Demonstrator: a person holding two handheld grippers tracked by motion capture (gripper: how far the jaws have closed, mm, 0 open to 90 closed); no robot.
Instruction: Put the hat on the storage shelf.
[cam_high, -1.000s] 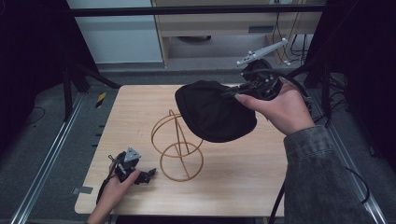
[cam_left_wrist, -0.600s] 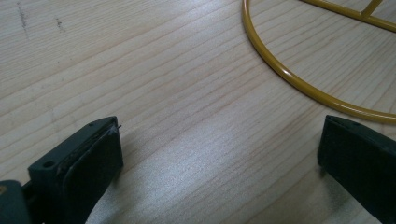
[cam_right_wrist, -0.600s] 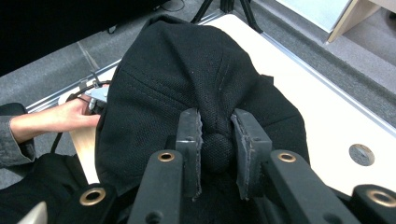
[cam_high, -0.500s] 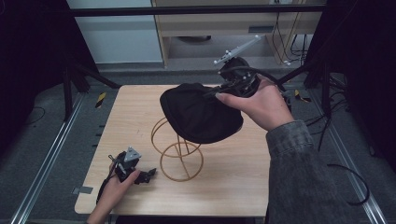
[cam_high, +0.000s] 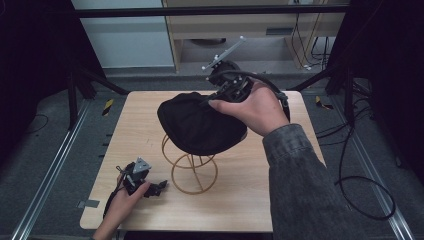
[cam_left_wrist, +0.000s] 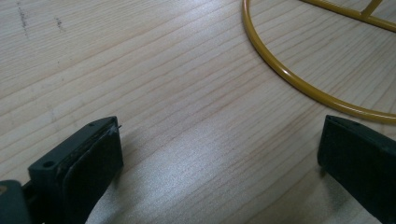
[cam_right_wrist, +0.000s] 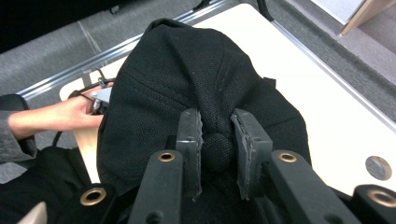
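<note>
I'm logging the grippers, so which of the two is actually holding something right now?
The right gripper, jaws shut on the black cap at its top button. The left gripper rests open on the table.

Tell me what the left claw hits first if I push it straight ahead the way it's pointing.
Probably the yellow wire stand: its base ring curves across the table just ahead of the open left claw, toward its right jaw. Depth is hard to judge.

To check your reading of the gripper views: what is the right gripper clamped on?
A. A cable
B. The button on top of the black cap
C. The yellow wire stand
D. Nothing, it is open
B: the right gripper has its jaws pinching the top button of the cap.
</note>
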